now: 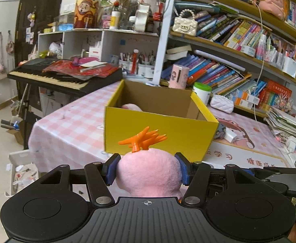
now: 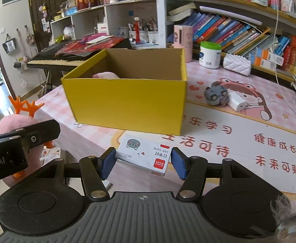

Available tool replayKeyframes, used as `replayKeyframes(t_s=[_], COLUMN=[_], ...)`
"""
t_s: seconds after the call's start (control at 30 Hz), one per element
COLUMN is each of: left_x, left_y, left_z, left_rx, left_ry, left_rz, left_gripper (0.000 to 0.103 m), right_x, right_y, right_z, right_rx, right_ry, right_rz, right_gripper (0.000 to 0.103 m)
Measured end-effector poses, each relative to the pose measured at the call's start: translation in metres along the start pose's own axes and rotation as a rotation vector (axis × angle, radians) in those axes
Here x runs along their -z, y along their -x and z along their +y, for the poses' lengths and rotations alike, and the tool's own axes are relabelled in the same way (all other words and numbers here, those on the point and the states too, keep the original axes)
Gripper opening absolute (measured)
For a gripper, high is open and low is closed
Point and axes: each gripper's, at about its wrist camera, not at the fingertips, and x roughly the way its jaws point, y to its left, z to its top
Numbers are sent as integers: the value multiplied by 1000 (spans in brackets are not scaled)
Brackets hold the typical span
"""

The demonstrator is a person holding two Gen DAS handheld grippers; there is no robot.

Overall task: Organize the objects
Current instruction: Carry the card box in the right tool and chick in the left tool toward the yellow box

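The pink plush toy (image 1: 148, 172), topped w/ orange antlers (image 1: 144, 137), sits between the blue pads of the left gripper (image 1: 147, 171); pads press its sides, so the jaws are at mid width, holding the toy. In the right wrist view the small white staple box (image 2: 144, 154) spans the pads of the right gripper (image 2: 143, 162); jaws likewise mid width, closed on it, and it appears lifted clear of the table. Both items are just short of the near wall of the yellow box (image 2: 127, 101), which stands toward the table's left edge on the pink checked tablecloth (image 1: 67, 125).

Judged step: carry both items over the near wall and release inside.

Risks:
- Antlers or the staple box may clip the near wall if the approach stays low; the cardboard box is light and would prob. slide toward the table's far edge.
- The two grippers are near each other, left one just beside the right; simultaneous entry may cause contact.
- A pink item (image 2: 106, 75) already lies in the box's left part; a drop on top may roll.
- The staple box is held at its ends, slightly skewed; may pivot out.

Open room: the box's right half looks free. To the right on the table, a grey toy (image 2: 215, 95) and white charger (image 2: 237, 101) lie beside the box; the mat in front is bare.
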Motion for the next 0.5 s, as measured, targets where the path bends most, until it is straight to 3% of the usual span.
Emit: replayKeyframes(t_s=[0.3,0.5], left_x=[-9,-22], left_y=[11,9], left_z=[18,22], left_rx=[0,16], left_ry=[23,43], left_rz=[-51,-89], left_gripper=[57,57], right_x=[-2,-11], right_y=[6,15], right_z=[25,32], right_rx=[0,12], right_ry=[47,95], right_rz=[-18,-77], right_gripper=[57,57])
